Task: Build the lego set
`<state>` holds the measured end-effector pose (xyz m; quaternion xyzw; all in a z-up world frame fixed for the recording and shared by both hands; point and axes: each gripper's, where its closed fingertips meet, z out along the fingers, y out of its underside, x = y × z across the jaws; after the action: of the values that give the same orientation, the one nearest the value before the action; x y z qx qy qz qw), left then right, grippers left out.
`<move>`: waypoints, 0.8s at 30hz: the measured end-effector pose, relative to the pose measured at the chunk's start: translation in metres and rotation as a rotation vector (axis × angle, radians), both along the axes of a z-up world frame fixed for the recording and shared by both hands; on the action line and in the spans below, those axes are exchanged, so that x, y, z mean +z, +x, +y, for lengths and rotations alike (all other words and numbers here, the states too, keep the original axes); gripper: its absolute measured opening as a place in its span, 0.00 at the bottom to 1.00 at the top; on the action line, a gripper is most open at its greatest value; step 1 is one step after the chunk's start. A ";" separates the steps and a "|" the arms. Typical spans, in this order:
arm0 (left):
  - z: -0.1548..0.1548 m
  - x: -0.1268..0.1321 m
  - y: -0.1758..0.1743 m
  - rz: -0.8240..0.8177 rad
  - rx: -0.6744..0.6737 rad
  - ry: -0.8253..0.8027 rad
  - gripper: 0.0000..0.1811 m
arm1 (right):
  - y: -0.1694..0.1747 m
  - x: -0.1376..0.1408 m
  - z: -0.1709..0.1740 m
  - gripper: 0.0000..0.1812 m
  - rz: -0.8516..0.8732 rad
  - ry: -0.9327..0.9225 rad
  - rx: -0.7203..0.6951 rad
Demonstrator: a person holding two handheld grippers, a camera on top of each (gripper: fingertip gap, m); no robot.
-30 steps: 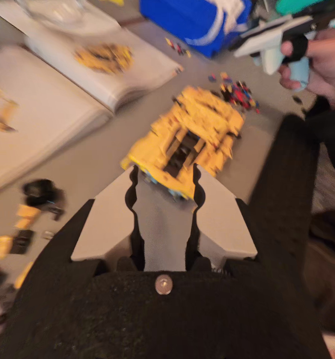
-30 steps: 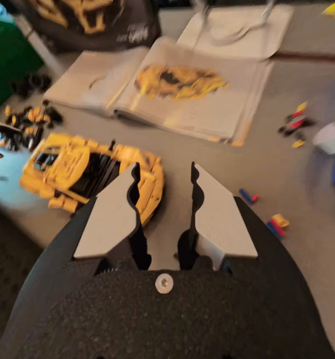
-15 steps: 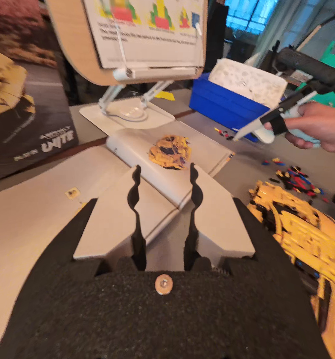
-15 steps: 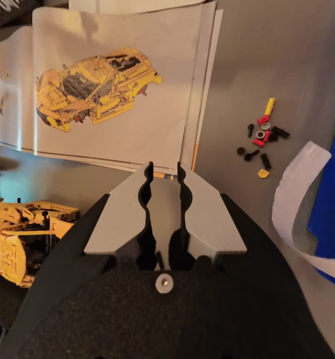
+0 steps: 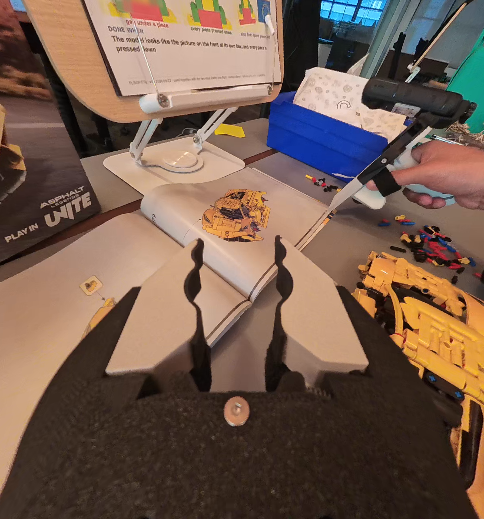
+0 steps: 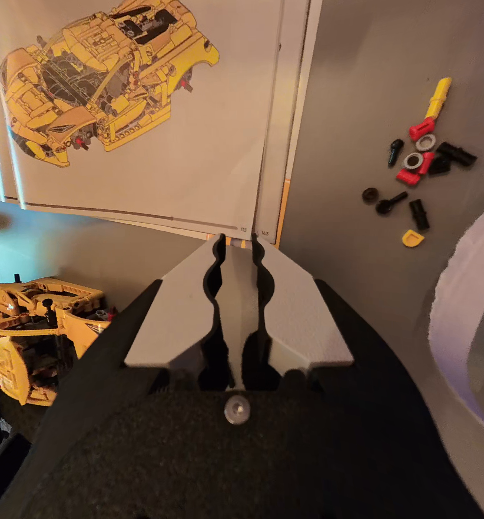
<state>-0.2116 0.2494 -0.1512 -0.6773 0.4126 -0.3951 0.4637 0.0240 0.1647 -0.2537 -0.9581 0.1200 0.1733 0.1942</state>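
Clearly the yellow car model (image 5: 432, 331) sits on the grey table (image 5: 333, 252), just right of the open instruction book (image 5: 235, 252) and well short of finished, with its dark insides showing. The right gripper (image 6: 236, 238) has its jaws drawn narrow at the bottom corner of the book's right-hand page, holding nothing that can be made out; whether its tips touch the paper cannot be told. If it is meant to turn the page, the likely trouble is catching several sheets at once, since stacked page edges show at that corner, or creasing the thin paper if the jaws close hard and pull sideways. A slip could also drag the whole book toward the model. The left gripper (image 5: 236, 241) hangs wide apart and empty over the book's fold, so nothing steadies the book. Small loose pieces (image 6: 415, 163) lie on the table near the page edge; a swinging page or gripper could scatter them toward the blue bin (image 5: 319, 134)
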 end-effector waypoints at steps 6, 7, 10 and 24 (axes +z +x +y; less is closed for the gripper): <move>0.005 -0.006 -0.002 -0.015 0.009 -0.061 0.28 | 0.005 0.001 0.003 0.00 -0.027 0.018 -0.001; 0.005 -0.006 -0.003 -0.022 0.010 -0.069 0.28 | 0.006 0.002 0.003 0.00 -0.040 0.019 0.005; 0.006 -0.005 -0.004 -0.039 0.009 -0.097 0.28 | 0.004 0.007 0.004 0.00 -0.062 0.034 0.026; -0.043 -0.006 0.029 -0.194 -0.313 -0.549 0.30 | -0.196 0.087 0.023 0.00 -0.335 0.495 0.762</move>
<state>-0.1826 0.2068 -0.1569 -0.6645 0.3436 -0.6207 0.2348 -0.1719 0.1874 -0.1664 -0.8737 -0.3170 0.0985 0.3555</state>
